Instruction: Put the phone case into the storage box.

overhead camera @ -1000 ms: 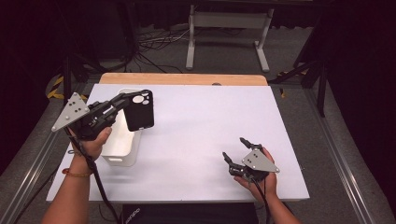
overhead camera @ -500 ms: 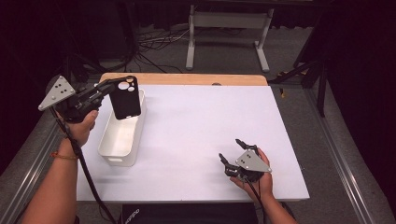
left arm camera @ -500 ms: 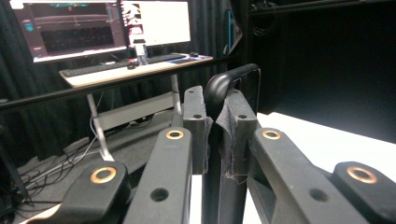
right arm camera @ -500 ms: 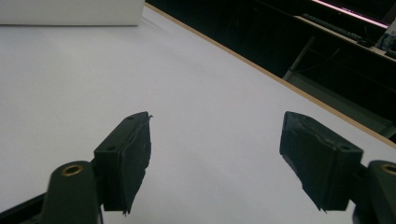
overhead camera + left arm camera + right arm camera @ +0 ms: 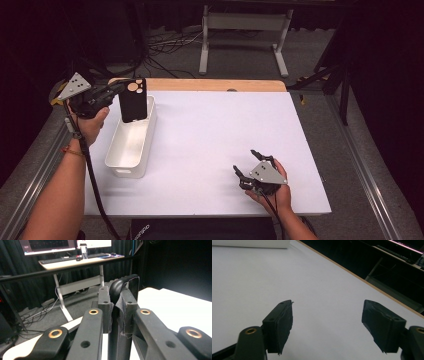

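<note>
The black phone case (image 5: 133,100) hangs upright over the far end of the white bin (image 5: 131,145), pinched at its upper edge by your left gripper (image 5: 114,91), whose jaws are clamped tight on the thin wall. It looks light and flexible, likely to swing or slip, so hold near a rim corner. Your right gripper (image 5: 251,166) rests on the table (image 5: 215,130), jaws apart and empty.

Left claw (image 5: 116,91) clamped shut, raised, right claw (image 5: 254,166) gaping, low
</note>
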Tool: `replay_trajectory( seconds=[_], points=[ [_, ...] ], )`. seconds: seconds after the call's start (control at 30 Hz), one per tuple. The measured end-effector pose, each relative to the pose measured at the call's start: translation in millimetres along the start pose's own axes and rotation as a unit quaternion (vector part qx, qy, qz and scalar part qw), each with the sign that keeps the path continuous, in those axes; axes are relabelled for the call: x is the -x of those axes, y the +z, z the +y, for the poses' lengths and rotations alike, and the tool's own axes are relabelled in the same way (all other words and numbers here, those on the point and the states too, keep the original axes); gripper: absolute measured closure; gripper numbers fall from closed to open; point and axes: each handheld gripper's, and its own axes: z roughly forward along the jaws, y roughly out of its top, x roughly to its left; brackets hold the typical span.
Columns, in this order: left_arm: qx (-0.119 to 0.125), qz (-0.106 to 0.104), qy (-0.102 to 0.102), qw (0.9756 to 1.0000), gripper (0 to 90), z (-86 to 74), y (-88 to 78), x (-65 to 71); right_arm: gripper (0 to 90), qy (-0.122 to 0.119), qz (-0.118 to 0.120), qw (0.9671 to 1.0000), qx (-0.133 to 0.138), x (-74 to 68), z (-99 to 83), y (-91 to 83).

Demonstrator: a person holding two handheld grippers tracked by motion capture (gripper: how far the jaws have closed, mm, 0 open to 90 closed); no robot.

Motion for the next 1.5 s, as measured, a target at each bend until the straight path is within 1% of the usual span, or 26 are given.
replay_trajectory(
  seconds=[0.07,0.13,0.17,0.23,0.27,0.33,0.47,0.5,0.53,0.63,0.67,0.73,0.77,0.87,0.97,1.0,1.03,1.1,1.2,1.3,1.33,1.37,1.4,1.43,1.47,1.5],
  points=[
    [-0.005,0.0,-0.006,1.0,82.5,-4.9,7.2,-5.4,25.9,0.0,0.001,1.0,-0.001,-0.1,-0.4,0.4],
    [-0.013,0.002,-0.004,0.9999,82.4,-8.6,13.5,-9.2,26.0,0.0,0.002,1.0,-0.003,-0.5,-0.9,1.2],
    [-0.013,0.002,-0.004,0.9999,82.4,-8.6,13.5,-9.2,26.0,-0.003,0.003,1.0,-0.005,-1.4,-1.4,2.1],
    [-0.019,-0.002,-0.008,0.9998,82.4,-12.6,21.7,-13.5,26.0,-0.005,0.004,0.9999,-0.009,-3.0,-2.0,3.2],
    [-0.019,-0.002,-0.008,0.9998,82.4,-12.6,21.7,-13.5,26.0,-0.005,0.004,0.9999,-0.009,-3.0,-2.0,3.2],
    [-0.021,-0.004,-0.005,0.9998,82.5,-15.9,29.1,-17.4,25.9,-0.007,0.005,0.9999,-0.012,-4.0,-1.8,3.6],
    [-0.023,-0.006,-0.011,0.9996,82.4,-23.5,40.2,-22.6,25.9,-0.006,0.003,0.9999,-0.013,-4.0,-2.0,3.9],
    [-0.031,-0.003,-0.014,0.9994,82.4,-25.9,43.6,-23.8,26.0,-0.006,0.002,0.9999,-0.015,-4.0,-2.2,4.1],
    [-0.038,-0.002,-0.014,0.9992,82.4,-30.2,49.1,-25.1,26.0,-0.008,-0.006,0.9997,-0.023,-4.6,-3.3,4.8],
    [-0.042,-0.001,-0.013,0.999,82.4,-32.5,53.0,-25.7,26.1,-0.005,-0.005,0.9997,-0.025,-4.6,-4.9,5.2],
    [-0.043,0.003,-0.008,0.999,82.4,-34.6,56.4,-26.1,26.3,-0.006,-0.006,0.9996,-0.027,-4.9,-6.2,5.2],
    [-0.042,0.002,-0.006,0.9991,82.4,-36.5,58.9,-26.7,26.5,-0.008,-0.004,0.9996,-0.028,-5.6,-6.7,4.3],
    [-0.047,-0.001,-0.002,0.9989,82.4,-37.1,59.4,-27.7,27.0,-0.008,-0.003,0.9996,-0.027,-5.9,-6.9,3.9],
    [-0.047,-0.001,-0.004,0.9989,82.3,-40.7,60.8,-30.2,27.2,-0.008,0.003,0.9995,-0.032,-6.7,-7.9,3.8],
    [-0.045,-0.004,-0.011,0.9989,82.3,-45.1,62.4,-33.3,27.3,-0.01,0.007,0.9995,-0.03,-7.8,-7.9,3.4],
    [-0.049,0.001,-0.01,0.9987,82.4,-46.8,64.0,-33.5,28.2,-0.011,0.008,0.9995,-0.03,-7.9,-7.5,3.2],
    [-0.052,0.003,-0.009,0.9986,82.3,-47.2,63.7,-33.4,30.4,-0.008,0.016,0.9994,-0.03,-8.0,-7.2,3.1],
    [-0.044,0.003,-0.011,0.9989,82.4,-48.2,64.3,-33.0,30.5,-0.01,0.023,0.9992,-0.032,-8.9,-7.6,3.6],
    [-0.047,0.006,-0.005,0.9988,82.2,-48.8,63.9,-34.8,30.5,-0.015,0.028,0.9989,-0.036,-10.6,-8.3,5.0],
    [-0.049,0.019,-0.011,0.9986,81.8,-51.8,62.9,-38.1,30.4,-0.014,0.03,0.9989,-0.034,-9.9,-7.8,5.2],
    [-0.057,0.027,-0.007,0.998,81.2,-52.5,61.9,-39.7,30.4,-0.013,0.03,0.9989,-0.033,-9.7,-7.6,5.1],
    [-0.059,0.037,-0.006,0.9976,80.2,-55.2,62.9,-40.7,30.4,-0.013,0.03,0.9989,-0.033,-9.6,-7.5,5.0],
    [-0.068,0.038,-0.003,0.997,79.6,-57.0,62.7,-41.7,30.4,-0.013,0.03,0.9989,-0.032,-9.6,-7.5,4.9],
    [-0.066,0.045,0.0,0.9968,78.9,-59.0,63.8,-41.9,30.4,-0.012,0.03,0.999,-0.032,-9.6,-7.5,4.8],
    [-0.073,0.05,0.003,0.9961,78.1,-60.9,64.0,-42.0,30.4,-0.013,0.03,0.999,-0.032,-9.6,-7.6,4.9],
    [-0.074,0.049,-0.001,0.9961,78.1,-62.7,64.4,-42.5,30.4,-0.013,0.031,0.9989,-0.032,-9.6,-7.7,5.1]
  ],
)
